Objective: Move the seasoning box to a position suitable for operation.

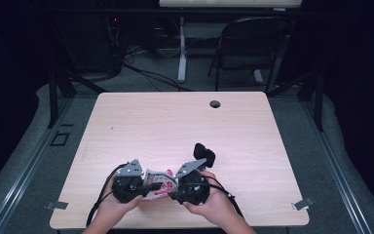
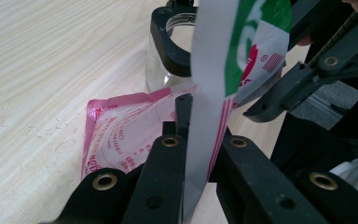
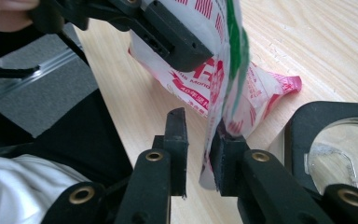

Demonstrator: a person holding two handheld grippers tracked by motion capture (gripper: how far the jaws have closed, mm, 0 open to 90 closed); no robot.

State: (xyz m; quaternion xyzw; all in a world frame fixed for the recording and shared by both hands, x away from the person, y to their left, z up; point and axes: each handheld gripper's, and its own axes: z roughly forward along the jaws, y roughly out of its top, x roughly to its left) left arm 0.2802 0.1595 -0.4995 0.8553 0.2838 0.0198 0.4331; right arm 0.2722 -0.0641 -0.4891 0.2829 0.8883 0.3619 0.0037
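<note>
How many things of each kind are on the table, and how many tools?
Packets: 2, one packet held up between the tools, one pink packet lying flat.
Glass jars with a black rim: 1.
Tools: 2, left tool and right tool.
Total: 5.
</note>
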